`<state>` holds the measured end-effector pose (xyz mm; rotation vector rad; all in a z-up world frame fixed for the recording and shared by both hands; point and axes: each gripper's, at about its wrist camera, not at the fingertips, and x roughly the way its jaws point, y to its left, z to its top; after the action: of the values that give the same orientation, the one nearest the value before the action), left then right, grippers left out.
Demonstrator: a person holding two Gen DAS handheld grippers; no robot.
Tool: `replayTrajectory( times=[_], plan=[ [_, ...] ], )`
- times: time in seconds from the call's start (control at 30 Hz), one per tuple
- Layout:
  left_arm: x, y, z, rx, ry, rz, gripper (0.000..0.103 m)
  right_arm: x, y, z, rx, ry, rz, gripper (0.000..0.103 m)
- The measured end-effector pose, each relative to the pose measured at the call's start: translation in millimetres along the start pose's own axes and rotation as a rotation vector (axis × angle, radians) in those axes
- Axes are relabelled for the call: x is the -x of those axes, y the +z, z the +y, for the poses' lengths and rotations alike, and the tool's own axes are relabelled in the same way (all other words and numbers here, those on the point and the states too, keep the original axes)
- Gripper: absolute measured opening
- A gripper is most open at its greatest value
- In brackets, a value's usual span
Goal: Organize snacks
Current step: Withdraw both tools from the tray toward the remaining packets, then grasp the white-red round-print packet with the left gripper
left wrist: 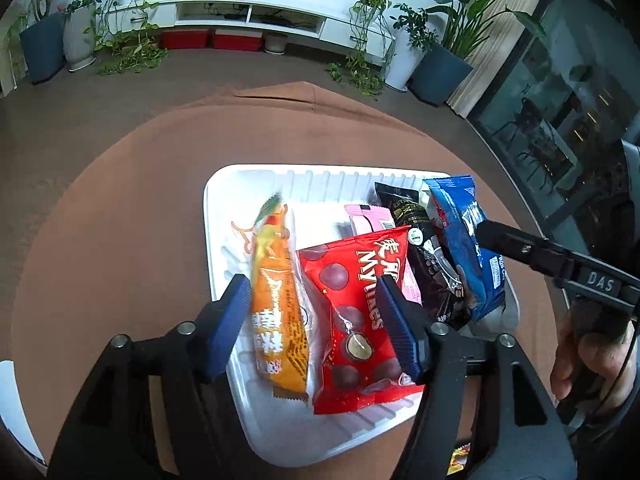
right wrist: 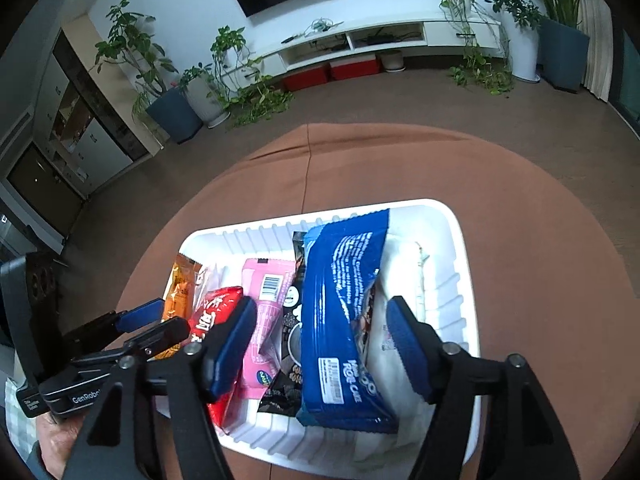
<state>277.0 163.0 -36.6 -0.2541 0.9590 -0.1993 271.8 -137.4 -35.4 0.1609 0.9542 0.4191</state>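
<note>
A white ribbed plastic tray point(left wrist: 216, 216) sits near the middle of a round counter point(left wrist: 120, 200) covered in brown cloth. Snack packets fill the tray in a row: an orange packet point(left wrist: 280, 300) at its left side, then a red packet point(left wrist: 356, 320), a pink packet point(left wrist: 370, 218), a black packet point(left wrist: 430, 264), a blue packet point(right wrist: 344, 312), and a white packet point(right wrist: 404, 280) at the right side.

The left gripper point(left wrist: 316, 328) hovers over the tray's left half, jaws wide, spanning the orange and red packets without closing on either.

The right gripper point(right wrist: 324, 348) hovers over the tray's right half, jaws wide, with the blue packet between them and not gripped.
</note>
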Motion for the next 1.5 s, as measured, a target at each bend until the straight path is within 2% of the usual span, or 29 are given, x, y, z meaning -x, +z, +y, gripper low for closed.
replayTrajectory(
  times=[0.03, 0.1, 0.17, 0.3, 0.37, 0.5, 0.6, 0.77, 0.9, 0.97, 1.17, 1.33, 1.43, 1.5],
  plan=[
    [3.8, -0.8, -0.5, 0.000, 0.000, -0.008, 0.074, 5.3, -0.3, -2.3, -0.013, 0.008, -0.009, 0.076],
    [13.8, -3.6, -3.0, -0.002, -0.004, -0.024, 0.092, 16.2, -1.4, -7.4, -0.040, 0.039, -0.027, 0.078],
    [29.6, -8.2, -7.5, -0.018, -0.004, -0.040, 0.102, 31.4, -4.4, -14.5, -0.076, 0.083, -0.053, 0.083],
    [64.0, -20.5, -23.8, -0.084, 0.017, -0.087, 0.103, 61.9, -19.5, -33.4, -0.184, 0.208, -0.106, 0.093],
    [78.9, -33.4, -35.5, -0.150, 0.047, -0.091, 0.103, 77.8, -32.7, -43.8, -0.256, 0.258, -0.123, 0.097],
    [105.0, -72.4, -58.2, -0.262, 0.109, -0.087, 0.103, 111.0, -66.9, -57.6, -0.322, 0.329, -0.163, 0.097],
    [118.4, -103.9, -62.1, -0.251, 0.094, -0.070, 0.103, 132.2, -96.7, -58.1, -0.326, 0.321, -0.181, 0.098],
    [131.7, -157.3, -52.0, -0.142, 0.031, -0.028, 0.103, 151.5, -141.3, -53.3, -0.304, 0.261, -0.202, 0.098],
    [126.1, -195.1, -53.4, -0.178, 0.095, 0.065, 0.103, 152.1, -174.8, -47.1, -0.294, 0.233, -0.168, 0.098],
    [122.7, -206.5, -55.3, -0.185, 0.109, 0.088, 0.103, 151.1, -186.7, -42.4, -0.283, 0.216, -0.157, 0.097],
    [116.3, -221.5, -66.5, -0.221, 0.146, 0.104, 0.103, 139.4, -209.6, -20.3, -0.250, 0.213, -0.109, 0.094],
    [113.9, -227.4, -74.4, -0.260, 0.167, 0.112, 0.102, 135.4, -211.6, -7.4, -0.208, 0.205, -0.098, 0.094],
    [109.8, -226.0, -74.0, -0.262, 0.183, 0.125, 0.097, 134.6, -216.7, -1.8, -0.193, 0.191, -0.092, 0.094],
    [106.6, -225.4, -72.6, -0.259, 0.183, 0.136, 0.087, 133.3, -219.1, 2.5, -0.184, 0.180, -0.086, 0.094]
  ],
)
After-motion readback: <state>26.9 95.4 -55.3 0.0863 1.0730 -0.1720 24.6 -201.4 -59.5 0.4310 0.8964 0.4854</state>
